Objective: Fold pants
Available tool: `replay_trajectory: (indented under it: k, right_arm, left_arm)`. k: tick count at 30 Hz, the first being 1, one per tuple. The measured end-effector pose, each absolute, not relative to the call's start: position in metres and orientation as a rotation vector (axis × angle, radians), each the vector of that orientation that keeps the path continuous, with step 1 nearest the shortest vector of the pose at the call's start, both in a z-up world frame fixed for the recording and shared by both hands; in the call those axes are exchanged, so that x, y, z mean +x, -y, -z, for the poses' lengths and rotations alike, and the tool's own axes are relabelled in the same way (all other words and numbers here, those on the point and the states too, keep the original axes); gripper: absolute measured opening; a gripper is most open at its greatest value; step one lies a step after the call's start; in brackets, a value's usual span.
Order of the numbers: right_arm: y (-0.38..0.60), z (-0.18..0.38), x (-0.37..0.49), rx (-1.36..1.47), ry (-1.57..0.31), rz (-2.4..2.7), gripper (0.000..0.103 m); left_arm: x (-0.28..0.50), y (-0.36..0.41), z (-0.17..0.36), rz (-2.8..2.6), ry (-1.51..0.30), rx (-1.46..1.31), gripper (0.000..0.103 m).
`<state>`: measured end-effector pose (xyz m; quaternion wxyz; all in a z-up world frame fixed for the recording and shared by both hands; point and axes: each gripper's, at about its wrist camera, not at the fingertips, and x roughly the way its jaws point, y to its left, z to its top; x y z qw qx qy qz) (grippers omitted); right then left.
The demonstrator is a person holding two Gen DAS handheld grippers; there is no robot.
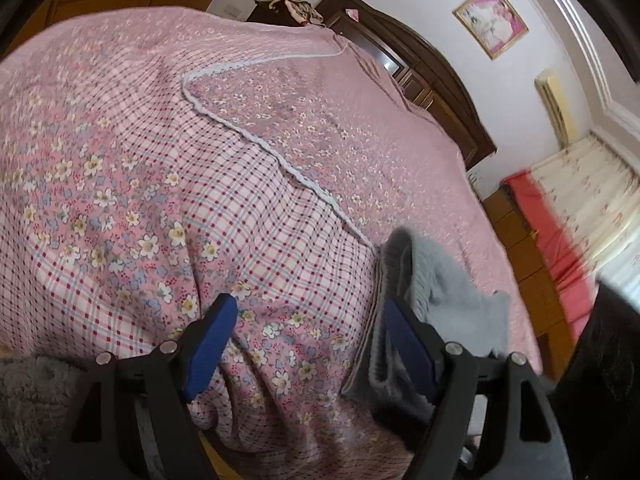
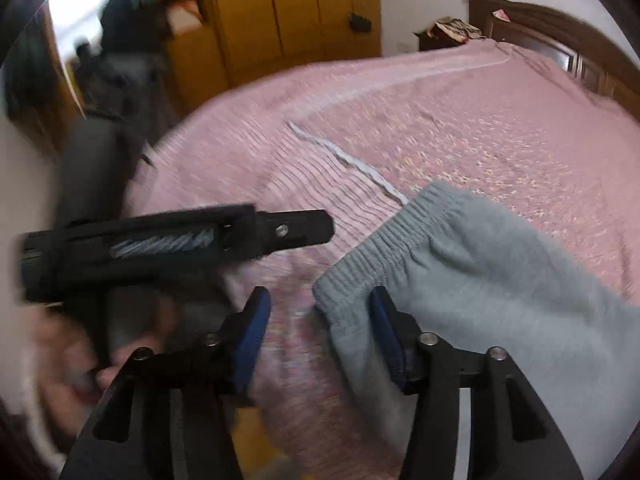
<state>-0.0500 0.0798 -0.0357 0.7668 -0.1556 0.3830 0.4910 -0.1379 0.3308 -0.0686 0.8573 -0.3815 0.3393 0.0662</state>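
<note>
The pants [image 2: 480, 280], grey with a ribbed elastic waistband, lie on the bed [image 1: 200, 120] near its close edge; the bed carries a pink quilt [image 1: 360, 140] of flowers and checks, with a white lace trim [image 1: 256, 140] running slantwise across it; in the right wrist view the waistband points toward the trim's near end.

The right gripper [image 2: 320, 332] stands with its jaws apart; the waistband's corner lies between the blue pads, touching the right-hand pad [image 2: 386, 336], while the other pad is clear of the cloth over bare quilt; nothing is clamped.

The left gripper [image 1: 308, 340] is also spread wide over the flowered quilt; its right-hand pad [image 1: 404, 344] sits against the folded edge of the pants, its other pad well apart from them; it grips nothing.

In the right wrist view the left gripper [image 2: 296, 232] appears blurred, carried by a hand [image 2: 120, 360] at the lower left.
</note>
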Motion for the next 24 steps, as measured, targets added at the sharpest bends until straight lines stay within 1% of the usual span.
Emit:
replay_trajectory:
  k: [3, 5, 8, 11, 13, 14, 15, 16, 20, 22, 24]
  right_arm:
    - [-0.042, 0.021, -0.044, -0.177, -0.847, -1.106, 0.054]
    - [-0.002, 0.013, -0.03, -0.067, -0.886, -1.079, 0.054]
    - [0.069, 0.004, -0.008, 0.073, -0.932, -1.024, 0.054]
    - [0.139, -0.005, 0.01, 0.125, -0.916, -0.916, 0.054]
    - [0.179, -0.004, 0.03, 0.19, -0.955, -0.878, 0.059]
    - [0.193, 0.0, 0.041, 0.228, -0.984, -0.89, 0.062]
    - [0.202, 0.003, 0.048, 0.25, -1.006, -0.911, 0.067]
    - [0.209, 0.01, 0.057, 0.269, -1.032, -0.929, 0.07]
    - [0.216, 0.058, 0.088, 0.29, -1.177, -0.93, 0.07]
    - [0.213, 0.078, 0.096, 0.283, -1.207, -0.894, 0.07]
    - [0.213, 0.093, 0.097, 0.343, -1.192, -0.925, 0.07]
  left_arm:
    - [-0.144, -0.34, 0.07, -0.122, -0.685, -0.869, 0.08]
    - [-0.145, -0.337, 0.065, -0.132, -0.67, -0.85, 0.08]
    - [-0.146, -0.315, 0.035, -0.179, -0.654, -0.657, 0.079]
    - [-0.146, -0.276, -0.003, -0.085, -0.589, -0.536, 0.08]
    - [-0.131, -0.252, -0.013, -0.002, -0.609, -0.469, 0.081]
    - [-0.122, -0.243, -0.013, 0.004, -0.63, -0.432, 0.081]
    - [-0.107, -0.233, -0.008, -0.024, -0.682, -0.368, 0.081]
    - [-0.094, -0.229, -0.001, -0.064, -0.73, -0.323, 0.081]
    - [-0.071, -0.232, 0.027, -0.201, -0.829, -0.23, 0.08]
    - [-0.065, -0.242, 0.045, -0.202, -0.901, -0.251, 0.081]
    - [-0.064, -0.252, 0.056, -0.175, -0.919, -0.305, 0.083]
